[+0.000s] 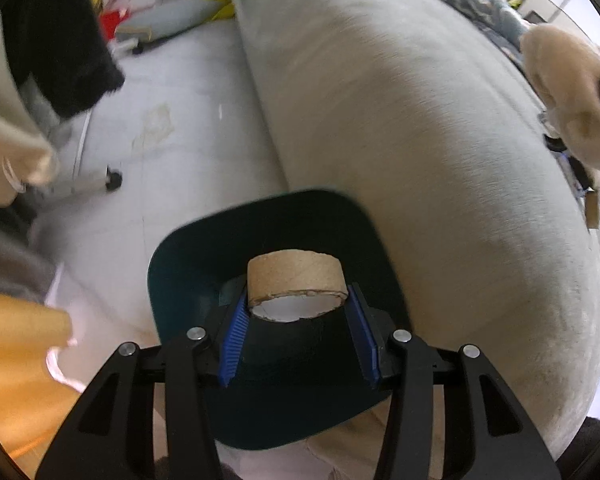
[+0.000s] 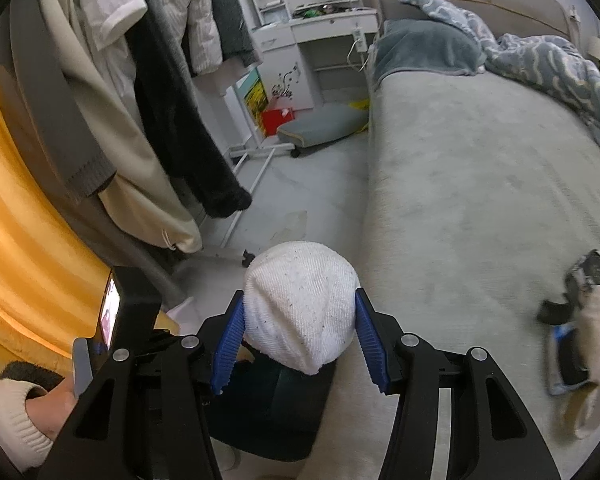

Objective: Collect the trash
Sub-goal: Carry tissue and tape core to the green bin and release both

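Both grippers tilted downward, loaded

Left gripper [image 1: 298, 312] clamps brown cardboard tube [image 1: 296, 280] above dark bin [image 1: 180, 264] — right gripper [image 2: 300, 328] fingers pinch white knit bundle [image 2: 302, 312] beside grey bed [image 2: 480, 200].

At the lower centre of each wrist view, the left hand-held gripper [image 1: 298, 312] points steeply down with blue pads clamped inward, while the right hand-held gripper [image 2: 300, 320] tilts down, likewise clamped.

both wrist views look steeply down, sharing bed [image 1: 420, 140] and bin [image 1: 188, 264].
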{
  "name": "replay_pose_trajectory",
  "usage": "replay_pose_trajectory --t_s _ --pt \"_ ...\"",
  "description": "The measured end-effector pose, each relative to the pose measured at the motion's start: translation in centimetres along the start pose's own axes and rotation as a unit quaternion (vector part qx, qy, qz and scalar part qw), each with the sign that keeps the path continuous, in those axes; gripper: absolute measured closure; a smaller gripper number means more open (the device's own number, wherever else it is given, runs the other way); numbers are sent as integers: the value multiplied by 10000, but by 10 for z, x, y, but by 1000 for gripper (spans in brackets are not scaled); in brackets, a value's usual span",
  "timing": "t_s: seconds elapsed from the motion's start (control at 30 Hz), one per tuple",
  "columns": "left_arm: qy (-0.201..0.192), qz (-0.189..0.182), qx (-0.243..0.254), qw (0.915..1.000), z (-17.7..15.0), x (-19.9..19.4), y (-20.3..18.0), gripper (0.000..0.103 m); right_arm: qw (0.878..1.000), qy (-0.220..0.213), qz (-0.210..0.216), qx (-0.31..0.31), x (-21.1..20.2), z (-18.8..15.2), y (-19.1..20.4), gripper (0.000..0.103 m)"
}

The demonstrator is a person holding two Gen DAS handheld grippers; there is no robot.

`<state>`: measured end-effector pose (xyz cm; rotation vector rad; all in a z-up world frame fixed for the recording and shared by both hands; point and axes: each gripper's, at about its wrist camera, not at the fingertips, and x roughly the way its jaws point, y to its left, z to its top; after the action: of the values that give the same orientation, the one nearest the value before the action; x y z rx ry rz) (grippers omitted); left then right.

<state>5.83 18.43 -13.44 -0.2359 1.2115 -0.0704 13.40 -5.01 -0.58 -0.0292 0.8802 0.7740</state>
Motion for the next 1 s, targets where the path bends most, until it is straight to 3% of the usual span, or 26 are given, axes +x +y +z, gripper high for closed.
replay_pose_trajectory --t_s 0.33,0.4,0.5,0.7,1.0 --pt "579 -66 -351 9977 -16 16 43 51 9992 386 104 -78 41 -2 21 49" --pt "610 -114 -378 9974 -17 16 46 48 9988 465 125 -99 49 -4 25 49" --pt "571 -78 -389 9976 -17 13 52 35 9982 578 144 -111 59 -6 30 49" --pt "166 -32 -282 9995 -14 -9 59 28 9960 880 62 -131 81 -13 35 49" --pt "-752 -37 -292 9967 -4 -46 75 34 9914 1296 -104 -150 114 -31 37 49"
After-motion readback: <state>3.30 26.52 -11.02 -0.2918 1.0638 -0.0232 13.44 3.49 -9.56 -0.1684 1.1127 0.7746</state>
